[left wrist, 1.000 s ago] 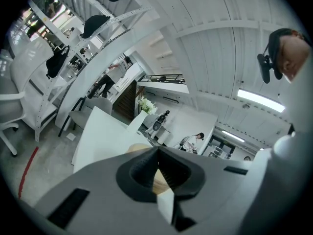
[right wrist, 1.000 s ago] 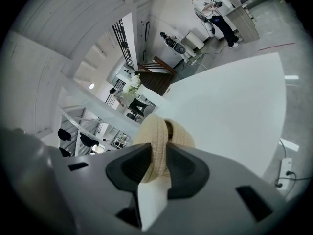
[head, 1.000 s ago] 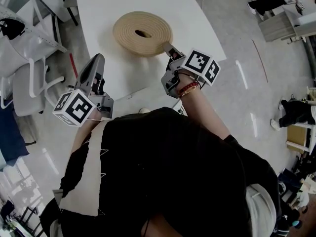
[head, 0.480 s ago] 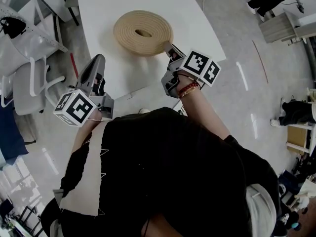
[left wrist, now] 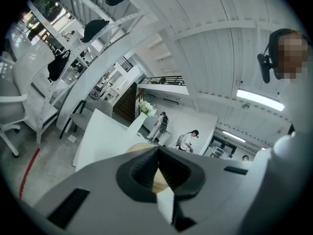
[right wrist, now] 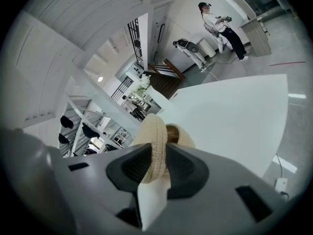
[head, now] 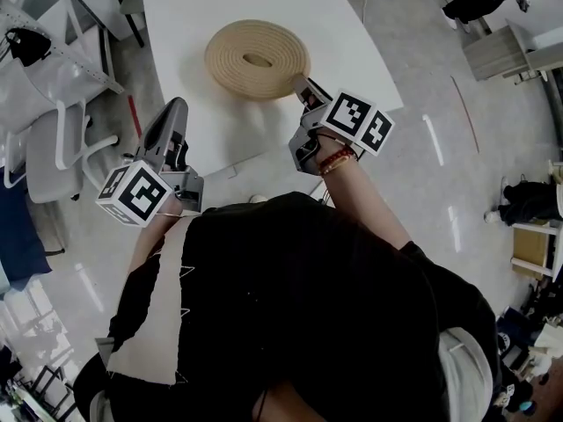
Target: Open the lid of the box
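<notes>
Pinching lid rim: right gripper fingers closing tighter on it.
We are aiming for a straight, steady lift; left gripper fingers pressed together, empty.

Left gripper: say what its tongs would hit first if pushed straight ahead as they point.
Probably the round woven box, which shows dead ahead past the shut tongs of the left gripper. Height is unclear; they might skim over it.

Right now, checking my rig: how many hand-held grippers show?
2. Left hand-held gripper: shut, by the table's edge. Right hand-held gripper: jaws just tightened on the woven box's rim.
</notes>
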The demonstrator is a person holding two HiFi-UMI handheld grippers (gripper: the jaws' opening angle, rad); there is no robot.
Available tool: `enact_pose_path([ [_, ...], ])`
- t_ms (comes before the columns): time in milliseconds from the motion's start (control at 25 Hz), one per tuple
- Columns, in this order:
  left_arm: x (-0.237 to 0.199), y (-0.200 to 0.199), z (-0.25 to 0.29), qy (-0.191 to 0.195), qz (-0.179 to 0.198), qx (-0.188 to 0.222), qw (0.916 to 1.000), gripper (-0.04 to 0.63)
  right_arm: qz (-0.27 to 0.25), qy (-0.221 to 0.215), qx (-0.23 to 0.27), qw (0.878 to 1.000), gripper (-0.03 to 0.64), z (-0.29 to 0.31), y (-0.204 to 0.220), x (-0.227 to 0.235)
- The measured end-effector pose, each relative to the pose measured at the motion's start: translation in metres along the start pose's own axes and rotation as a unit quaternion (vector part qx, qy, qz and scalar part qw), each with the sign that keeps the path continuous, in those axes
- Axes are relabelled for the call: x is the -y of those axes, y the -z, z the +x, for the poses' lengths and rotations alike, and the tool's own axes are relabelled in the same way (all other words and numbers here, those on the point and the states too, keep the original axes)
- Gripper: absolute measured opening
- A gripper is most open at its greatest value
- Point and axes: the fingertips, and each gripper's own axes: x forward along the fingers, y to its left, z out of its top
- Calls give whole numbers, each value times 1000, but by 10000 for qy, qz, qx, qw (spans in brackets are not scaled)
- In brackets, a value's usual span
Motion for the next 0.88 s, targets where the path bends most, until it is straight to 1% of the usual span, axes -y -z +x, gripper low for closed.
enact_pose_path([
  [520,5,1,-5,12,9,-9,10000,11,-188,-65,86,9998,94,-8,-2,-7],
  [880,13,5,-10,101,26,-33,9999,11,-289,-78,92,9995,92,-17,2,-9],
])
